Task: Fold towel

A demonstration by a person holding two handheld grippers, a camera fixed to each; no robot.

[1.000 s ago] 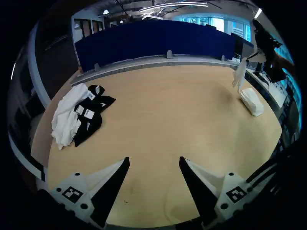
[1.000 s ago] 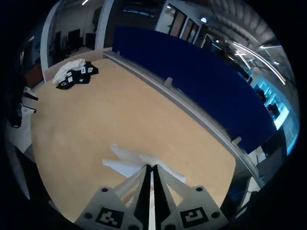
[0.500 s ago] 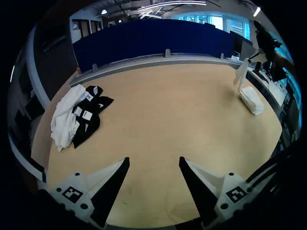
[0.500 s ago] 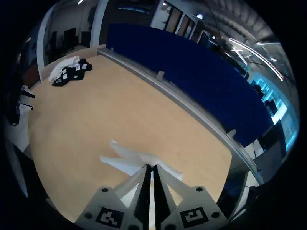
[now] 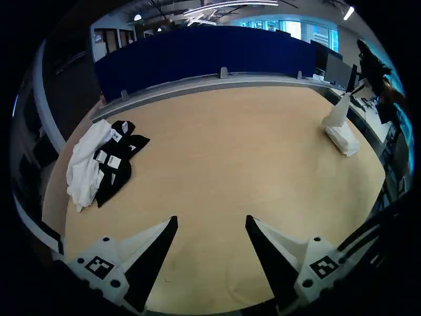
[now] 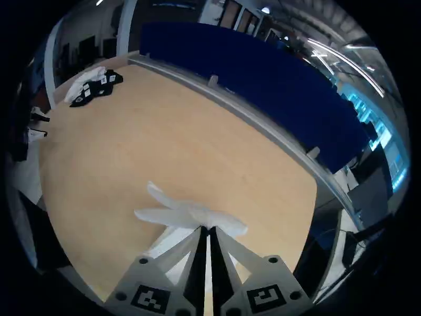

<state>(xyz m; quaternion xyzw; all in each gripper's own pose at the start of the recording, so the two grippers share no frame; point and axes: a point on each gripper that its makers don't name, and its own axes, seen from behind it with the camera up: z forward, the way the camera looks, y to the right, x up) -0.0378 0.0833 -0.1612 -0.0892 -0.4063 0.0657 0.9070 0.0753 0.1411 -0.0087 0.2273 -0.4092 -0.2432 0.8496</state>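
- Left gripper view: the left gripper [image 5: 210, 217], fingers apart and holding nothing, is over the table's [image 5: 226, 152] near edge. A folded white stack [image 5: 344, 141] lies at the table's right edge, and the towel [image 5: 339, 108] hangs down to it.
- Right gripper view: the right gripper [image 6: 209, 229] has its fingers pressed together on the towel [image 6: 189, 213], which is white and crumpled, its flaps splayed above the table.
- A black-and-white pile [image 5: 100, 160] sits at the table's left edge.
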